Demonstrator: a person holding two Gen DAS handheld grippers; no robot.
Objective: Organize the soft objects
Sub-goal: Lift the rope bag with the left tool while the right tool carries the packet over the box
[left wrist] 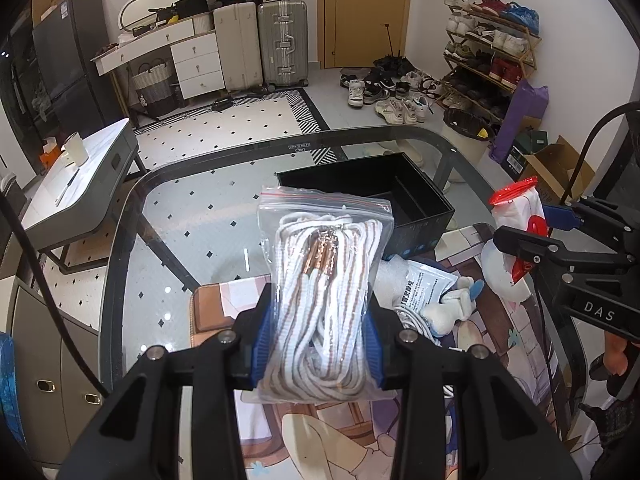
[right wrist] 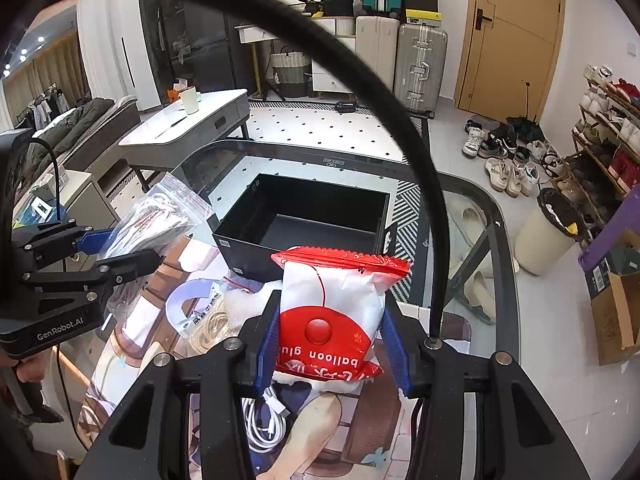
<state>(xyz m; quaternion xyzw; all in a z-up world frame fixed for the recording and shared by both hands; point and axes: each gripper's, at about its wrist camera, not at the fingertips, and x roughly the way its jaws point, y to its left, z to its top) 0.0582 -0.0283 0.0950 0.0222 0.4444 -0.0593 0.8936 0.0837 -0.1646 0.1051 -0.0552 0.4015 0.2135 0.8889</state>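
Observation:
My left gripper (left wrist: 320,312) is shut on a clear zip bag of white and copper shoelaces (left wrist: 324,296), held upright above the glass table (left wrist: 160,216). The same bag (right wrist: 156,220) and left gripper (right wrist: 120,248) show at the left of the right wrist view. My right gripper (right wrist: 330,324) is shut on a red and white balloon glue packet (right wrist: 332,312), also lifted; that packet (left wrist: 520,220) and right gripper (left wrist: 536,232) appear at the right of the left wrist view. An open black box (right wrist: 304,220) (left wrist: 384,200) sits on the table just beyond both.
On a printed mat (left wrist: 312,432) lie a white plush toy (left wrist: 448,308), a labelled plastic packet (left wrist: 424,284), a bag of rubber bands (right wrist: 212,332) and a coiled white cable (right wrist: 264,420). A black cable (right wrist: 360,88) arcs across the right wrist view. A bin (right wrist: 552,232) stands beside the table.

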